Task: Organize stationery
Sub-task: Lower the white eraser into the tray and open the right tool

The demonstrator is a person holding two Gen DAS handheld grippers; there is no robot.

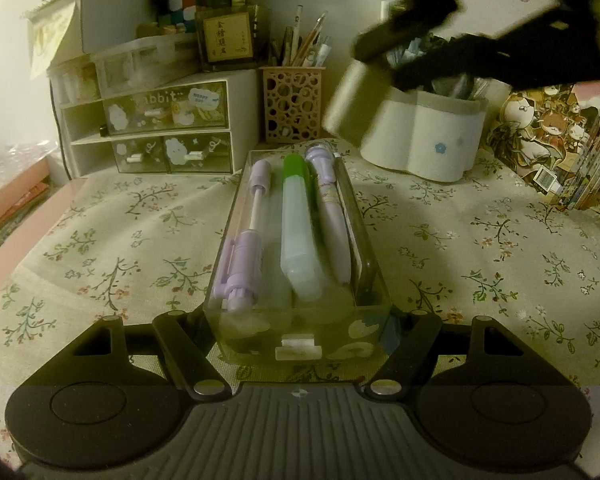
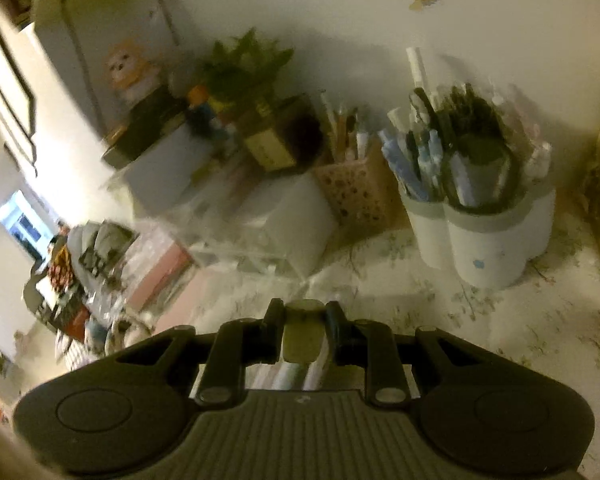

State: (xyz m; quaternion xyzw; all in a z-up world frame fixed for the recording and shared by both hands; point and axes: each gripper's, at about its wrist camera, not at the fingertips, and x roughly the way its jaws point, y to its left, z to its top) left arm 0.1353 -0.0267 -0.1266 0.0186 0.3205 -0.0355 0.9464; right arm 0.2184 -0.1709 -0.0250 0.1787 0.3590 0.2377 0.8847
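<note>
A clear plastic drawer tray (image 1: 374, 276) lies on the floral tablecloth, gripped at its near end by my left gripper (image 1: 298, 320), which is shut on it. Inside lie a lilac pen (image 1: 242, 248), a green-capped white tube (image 1: 298, 232) and a pale purple pen (image 1: 332, 216). My right gripper (image 2: 305, 334) is shut on a small pale green flat item (image 2: 303, 340). In the left wrist view it hangs blurred at the upper right (image 1: 384, 64), holding that pale item (image 1: 350, 104) above the white holder.
A drawer unit (image 1: 168, 128) with an open slot stands at the back left. A pink perforated pen cup (image 1: 292, 106) and a white clover-shaped pen holder (image 1: 428, 136) full of pens stand behind the tray. Books (image 1: 556, 136) lean at the right.
</note>
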